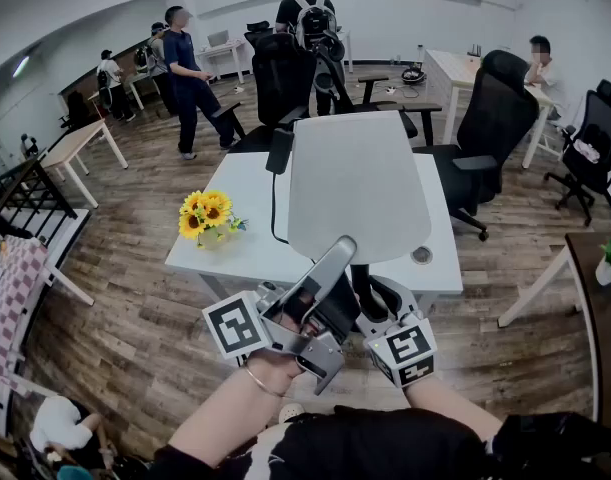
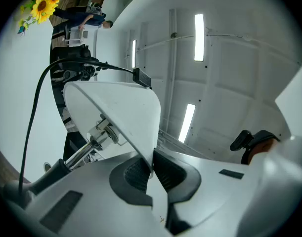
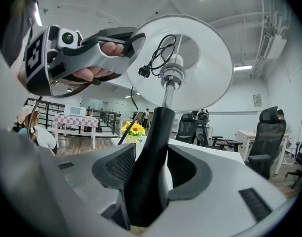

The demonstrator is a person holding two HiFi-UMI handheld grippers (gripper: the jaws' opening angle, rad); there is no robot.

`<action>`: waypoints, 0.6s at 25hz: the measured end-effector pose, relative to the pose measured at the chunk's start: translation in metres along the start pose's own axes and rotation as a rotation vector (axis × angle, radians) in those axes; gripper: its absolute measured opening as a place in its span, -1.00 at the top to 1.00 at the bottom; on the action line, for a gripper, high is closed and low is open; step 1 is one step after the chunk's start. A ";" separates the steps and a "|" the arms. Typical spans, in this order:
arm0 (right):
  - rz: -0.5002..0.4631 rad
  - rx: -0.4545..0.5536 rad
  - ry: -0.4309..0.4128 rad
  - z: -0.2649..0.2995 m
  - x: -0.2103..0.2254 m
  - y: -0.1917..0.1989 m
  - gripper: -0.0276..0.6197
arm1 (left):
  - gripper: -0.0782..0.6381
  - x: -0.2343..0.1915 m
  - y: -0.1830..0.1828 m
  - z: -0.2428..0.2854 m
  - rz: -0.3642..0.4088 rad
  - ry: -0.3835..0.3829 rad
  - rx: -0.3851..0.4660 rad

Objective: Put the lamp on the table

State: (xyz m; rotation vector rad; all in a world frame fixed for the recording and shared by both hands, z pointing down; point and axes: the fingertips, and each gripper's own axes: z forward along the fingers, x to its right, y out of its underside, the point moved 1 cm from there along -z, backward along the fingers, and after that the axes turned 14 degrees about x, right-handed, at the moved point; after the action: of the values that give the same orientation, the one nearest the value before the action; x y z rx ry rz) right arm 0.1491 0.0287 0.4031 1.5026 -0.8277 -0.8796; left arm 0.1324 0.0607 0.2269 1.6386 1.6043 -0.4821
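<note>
Right gripper view: jaws clamp lamp stem (image 3: 153, 152) (head view: obscured).

In the head view the lamp shade (image 1: 357, 183) hides the middle of the table (image 1: 235, 243), and the lower end of the black lamp stem (image 3: 158, 127) is lost inside the right gripper (image 3: 151, 169)
</note>
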 end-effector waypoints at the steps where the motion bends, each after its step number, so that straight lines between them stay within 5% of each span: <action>1: 0.001 0.000 0.000 0.001 -0.001 0.000 0.27 | 0.74 0.000 -0.001 -0.001 -0.001 0.000 -0.001; 15: 0.110 -0.006 -0.061 0.031 -0.027 0.012 0.26 | 0.75 -0.016 -0.029 -0.014 0.036 -0.020 -0.008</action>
State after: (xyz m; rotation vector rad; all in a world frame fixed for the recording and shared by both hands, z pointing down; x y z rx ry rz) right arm 0.1089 0.0365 0.4152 1.4170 -0.9423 -0.8484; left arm 0.0989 0.0580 0.2396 1.6483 1.5578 -0.4714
